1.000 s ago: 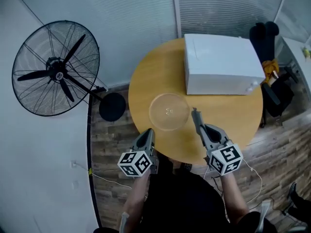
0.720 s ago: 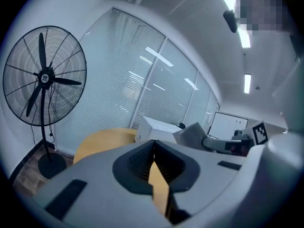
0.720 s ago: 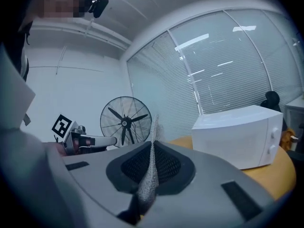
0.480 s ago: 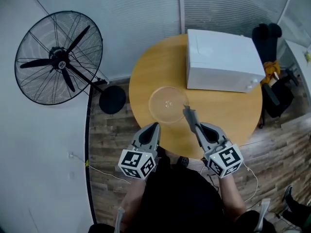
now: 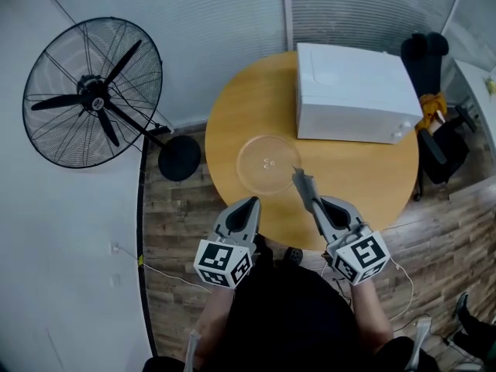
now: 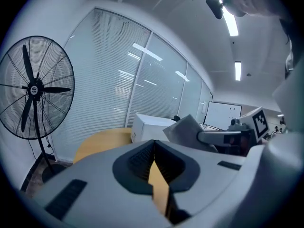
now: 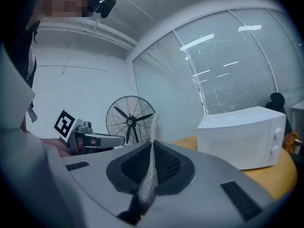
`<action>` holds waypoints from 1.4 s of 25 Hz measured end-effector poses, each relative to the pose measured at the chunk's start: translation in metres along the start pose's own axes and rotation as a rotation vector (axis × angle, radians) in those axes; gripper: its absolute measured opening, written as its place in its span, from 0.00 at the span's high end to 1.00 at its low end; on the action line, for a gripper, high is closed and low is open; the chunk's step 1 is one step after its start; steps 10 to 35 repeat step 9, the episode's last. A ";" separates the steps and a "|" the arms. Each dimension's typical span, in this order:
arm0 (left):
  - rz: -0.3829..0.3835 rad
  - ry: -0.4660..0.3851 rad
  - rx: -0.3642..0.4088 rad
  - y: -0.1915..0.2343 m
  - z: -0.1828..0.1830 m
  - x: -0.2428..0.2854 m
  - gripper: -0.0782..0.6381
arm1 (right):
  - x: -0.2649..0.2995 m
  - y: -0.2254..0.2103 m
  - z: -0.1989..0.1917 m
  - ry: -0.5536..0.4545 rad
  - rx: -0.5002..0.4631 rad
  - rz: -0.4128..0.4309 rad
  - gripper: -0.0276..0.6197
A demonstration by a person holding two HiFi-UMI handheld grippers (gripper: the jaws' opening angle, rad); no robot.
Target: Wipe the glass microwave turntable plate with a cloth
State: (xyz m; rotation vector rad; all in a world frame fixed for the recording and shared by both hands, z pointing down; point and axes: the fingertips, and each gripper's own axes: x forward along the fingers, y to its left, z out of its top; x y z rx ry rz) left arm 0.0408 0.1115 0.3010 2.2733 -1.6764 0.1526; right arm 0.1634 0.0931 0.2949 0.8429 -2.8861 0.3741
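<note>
Jaws of the right hand-held gripper (image 5: 315, 201) are clamping fully together on the cloth (image 5: 302, 183), with grey mesh fabric sticking up past the tips. The cloth's lower end is disappearing into the jaw throat, so I can't tell how much is bunched there. The left hand-held gripper (image 5: 249, 203) is sitting closed with nothing in it. Its tips are meeting, and only a sliver of yellow desk (image 5: 364, 178) is showing through the gap lower down. It is hovering over the near desk edge, just short of the plate (image 5: 267, 166).

The plate is lying flat on the desk, left of centre, near the closest corner of the microwave (image 5: 353, 91). It's clear glass, so the rim is reading only faintly against the wood. In the head view the cloth tip is overlapping the plate's right rim, but I cannot tell whether it is touching or hanging above. Neither gripper view is catching the plate. Both hands are hiding behind the marker cubes. The fan (image 5: 93, 91) is standing on the floor left of the desk, and the left gripper view is clipping its left edge.
</note>
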 end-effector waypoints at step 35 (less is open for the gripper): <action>0.006 0.014 0.009 0.000 -0.002 0.006 0.90 | 0.000 -0.004 0.003 -0.008 -0.008 -0.006 0.93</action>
